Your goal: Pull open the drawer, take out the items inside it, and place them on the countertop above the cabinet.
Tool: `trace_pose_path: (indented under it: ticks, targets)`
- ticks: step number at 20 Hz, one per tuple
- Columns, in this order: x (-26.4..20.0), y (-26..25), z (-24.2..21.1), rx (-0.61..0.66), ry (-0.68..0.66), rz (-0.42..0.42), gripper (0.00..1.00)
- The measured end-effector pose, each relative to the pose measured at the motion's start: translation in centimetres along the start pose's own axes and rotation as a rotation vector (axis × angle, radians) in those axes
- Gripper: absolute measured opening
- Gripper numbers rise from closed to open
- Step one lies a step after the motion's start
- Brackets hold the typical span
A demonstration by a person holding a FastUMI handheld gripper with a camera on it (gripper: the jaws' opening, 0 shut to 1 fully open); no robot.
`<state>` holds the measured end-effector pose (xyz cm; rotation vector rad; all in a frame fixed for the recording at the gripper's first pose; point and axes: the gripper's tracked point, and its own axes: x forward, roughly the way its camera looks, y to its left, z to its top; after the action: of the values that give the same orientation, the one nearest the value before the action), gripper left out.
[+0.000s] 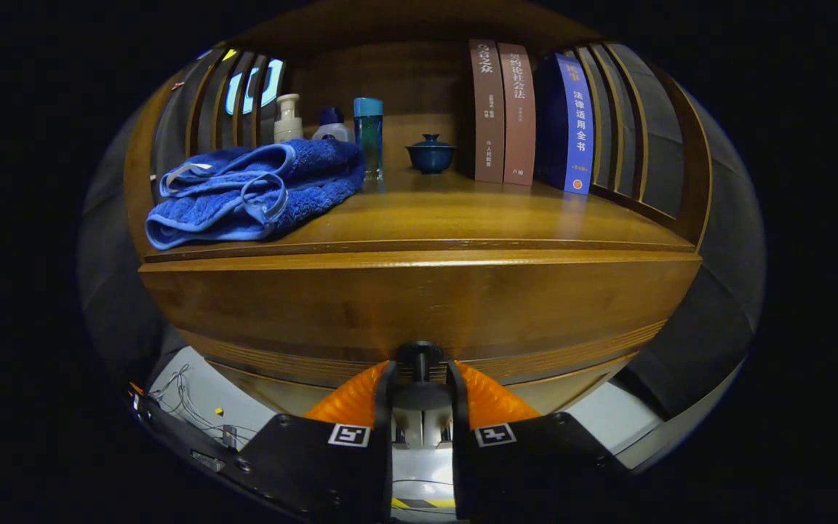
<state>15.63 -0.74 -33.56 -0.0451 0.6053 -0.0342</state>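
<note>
Your gripper (421,378) is pinching the dark drawer knob (420,354) between its fingers, low on the drawer front (419,306) dead ahead. That's rigid wood, probably weighty; the small knob may slip, so pull straight back toward you.

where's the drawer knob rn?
Gripper view: the drawer knob sits between the fingers of the gripper, low on the cabinet front, jaws closed around it.

We see a wooden cabinet (419,306) with slatted sides (619,116), dim warm light on it, and pale floor (193,397) below.
</note>
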Motion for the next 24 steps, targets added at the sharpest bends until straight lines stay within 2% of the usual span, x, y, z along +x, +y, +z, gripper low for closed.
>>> trace_pose_path:
  ticks: [5, 17, 24]
  targets:
    - [-0.8, -0.1, -0.5, 0.0, 0.016, -0.001, 0.37]
    - [-10.9, -0.6, -6.0, 0.007, 0.051, 0.019, 0.37]
    - [-14.9, -0.5, -8.4, 0.019, 0.081, 0.024, 0.37]
